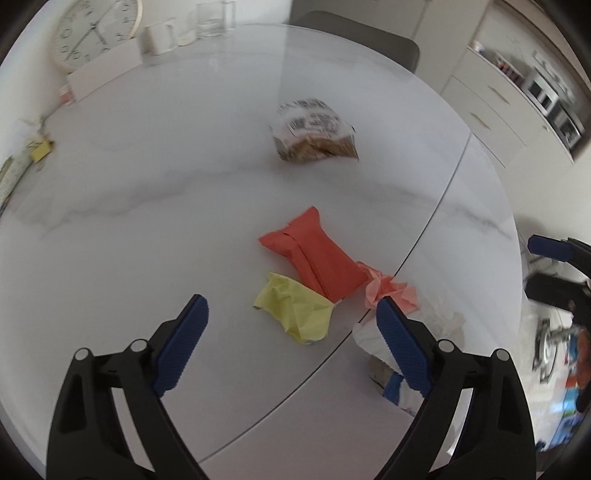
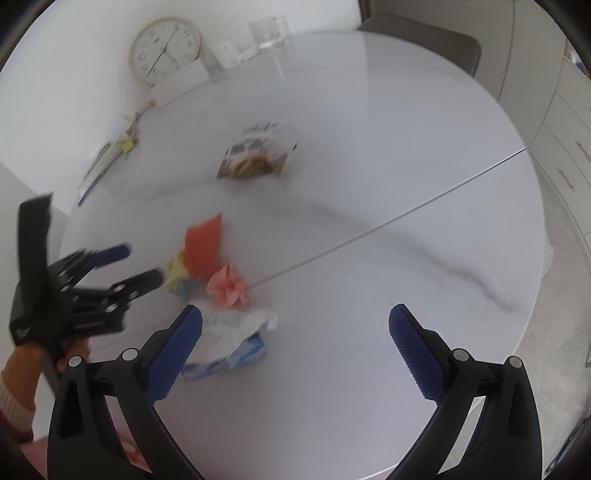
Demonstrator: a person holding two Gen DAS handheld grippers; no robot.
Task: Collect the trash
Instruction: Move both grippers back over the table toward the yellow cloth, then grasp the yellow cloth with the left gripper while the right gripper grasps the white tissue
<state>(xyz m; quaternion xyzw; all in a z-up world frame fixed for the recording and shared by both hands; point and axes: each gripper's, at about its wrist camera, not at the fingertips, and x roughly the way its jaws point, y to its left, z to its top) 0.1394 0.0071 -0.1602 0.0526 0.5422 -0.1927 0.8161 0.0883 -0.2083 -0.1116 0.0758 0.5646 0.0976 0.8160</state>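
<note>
A heap of trash lies on the white marble table [image 1: 147, 229]: a red packet [image 1: 317, 258], a crumpled yellow paper [image 1: 295, 314], a crumpled pink paper [image 1: 395, 288], a white tissue [image 1: 364, 336] and a blue-and-white wrapper [image 2: 240, 354]. Further back lies a clear snack packet [image 1: 314, 133]. My left gripper [image 1: 291, 304] hovers open just above the yellow paper, holding nothing. My right gripper [image 2: 295, 314] is open and empty, its left finger over the white tissue [image 2: 240, 328]. The right wrist view also shows the left gripper [image 2: 142, 264] beside the red packet [image 2: 203, 247].
At the back stand a wall clock [image 1: 96, 33], white cups [image 1: 162, 37] and a glass [image 1: 216, 20], with a grey chair [image 1: 354, 40] behind. Papers [image 1: 22, 162] lie at the left rim. A seam [image 2: 406, 214] crosses the table. White drawers [image 1: 491, 107] stand at the right.
</note>
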